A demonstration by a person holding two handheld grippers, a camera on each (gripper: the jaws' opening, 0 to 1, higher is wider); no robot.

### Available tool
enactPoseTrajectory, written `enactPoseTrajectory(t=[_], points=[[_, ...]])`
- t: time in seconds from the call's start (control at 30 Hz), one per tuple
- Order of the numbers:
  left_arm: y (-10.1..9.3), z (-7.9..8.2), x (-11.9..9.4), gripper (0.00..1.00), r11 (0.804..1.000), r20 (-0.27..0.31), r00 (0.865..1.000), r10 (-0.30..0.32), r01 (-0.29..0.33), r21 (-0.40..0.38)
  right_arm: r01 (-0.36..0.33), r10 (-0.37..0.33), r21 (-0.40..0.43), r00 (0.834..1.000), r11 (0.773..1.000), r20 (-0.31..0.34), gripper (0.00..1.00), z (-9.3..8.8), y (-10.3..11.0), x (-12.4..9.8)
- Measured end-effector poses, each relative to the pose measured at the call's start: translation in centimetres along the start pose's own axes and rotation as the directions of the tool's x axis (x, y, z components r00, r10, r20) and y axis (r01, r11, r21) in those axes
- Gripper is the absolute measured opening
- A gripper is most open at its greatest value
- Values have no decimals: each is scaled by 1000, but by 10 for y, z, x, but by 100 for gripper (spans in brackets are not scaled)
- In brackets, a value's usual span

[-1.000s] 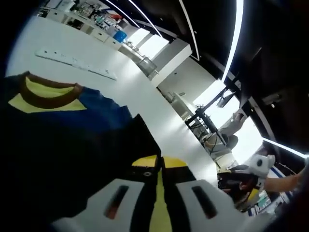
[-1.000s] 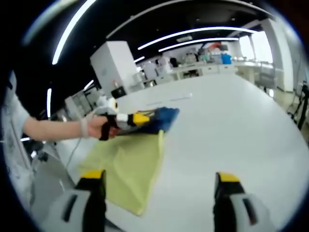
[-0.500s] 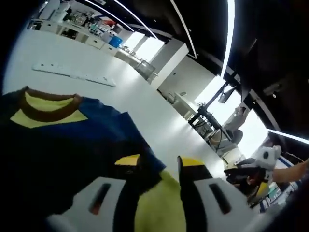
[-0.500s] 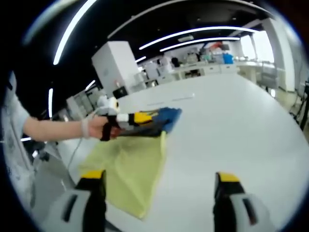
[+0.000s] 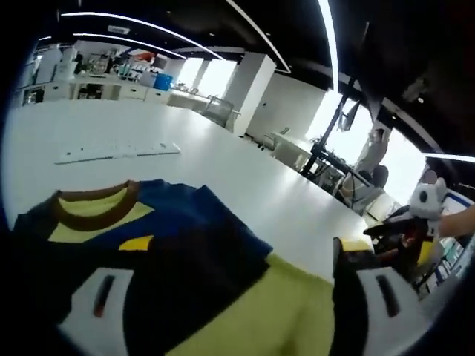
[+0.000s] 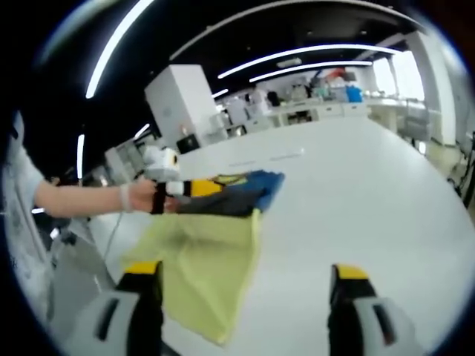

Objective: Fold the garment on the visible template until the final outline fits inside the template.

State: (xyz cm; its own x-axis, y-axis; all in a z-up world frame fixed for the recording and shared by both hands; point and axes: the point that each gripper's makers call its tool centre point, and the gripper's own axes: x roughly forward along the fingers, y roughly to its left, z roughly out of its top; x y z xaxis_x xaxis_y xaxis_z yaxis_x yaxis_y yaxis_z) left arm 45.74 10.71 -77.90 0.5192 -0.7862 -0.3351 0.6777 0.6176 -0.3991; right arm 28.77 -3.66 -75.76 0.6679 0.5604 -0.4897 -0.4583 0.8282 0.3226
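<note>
Garment [image 5: 148, 237], a dark blue T-shirt with a brown collar and yellow inner neck, is seen lying on the white surface [image 5: 223, 170] in the left gripper view, its near edge resting over the yellow-green template [image 5: 274, 311]. The left claw [image 5: 237, 297] is held with its jaws wide apart, one over the dark cloth and the other beside the template's edge; nothing is gripped between them. Beyond the T-shirt's collar, a long white strip [image 5: 119, 152] is laid flat on the surface, well apart from the cloth. To the right of the T-shirt, past the surface's edge, the right claw [image 5: 404, 237] is seen, held by a hand [image 5: 456, 222].

In the right gripper view, the T-shirt [image 6: 241, 193] is seen on the far end of the template [image 6: 204, 259], with a blue edge towards the middle of the surface [image 6: 356, 200]. The left claw [image 6: 194, 189] is seen just beside the T-shirt, held by a hand [image 6: 141, 199]; whether it touches the cloth cannot be told from here. The right claw [image 6: 245, 297] is held with jaws spread open and empty, nearer than the T-shirt and above the template's near corner. White cabinets [image 6: 312, 111] are seen far beyond the T-shirt.
</note>
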Motion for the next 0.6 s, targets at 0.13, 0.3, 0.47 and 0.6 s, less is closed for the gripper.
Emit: enactPoseTrajectory(t=[0.13, 0.3, 0.47, 0.6], points=[[1, 4, -9, 98, 1000, -1, 1000, 1, -1, 22, -6, 6, -25, 1000, 1000, 3, 93, 6, 1, 2], [10, 8, -32, 97, 999, 14, 1000, 13, -13, 30, -14, 14, -39, 1000, 999, 20, 93, 13, 5, 5], [14, 10, -57, 94, 999, 24, 999, 46, -47, 23, -23, 24, -60, 999, 998, 24, 92, 17, 10, 9], [19, 8, -79, 93, 997, 29, 997, 70, -71, 26, -31, 33, -74, 999, 997, 30, 92, 22, 15, 11]])
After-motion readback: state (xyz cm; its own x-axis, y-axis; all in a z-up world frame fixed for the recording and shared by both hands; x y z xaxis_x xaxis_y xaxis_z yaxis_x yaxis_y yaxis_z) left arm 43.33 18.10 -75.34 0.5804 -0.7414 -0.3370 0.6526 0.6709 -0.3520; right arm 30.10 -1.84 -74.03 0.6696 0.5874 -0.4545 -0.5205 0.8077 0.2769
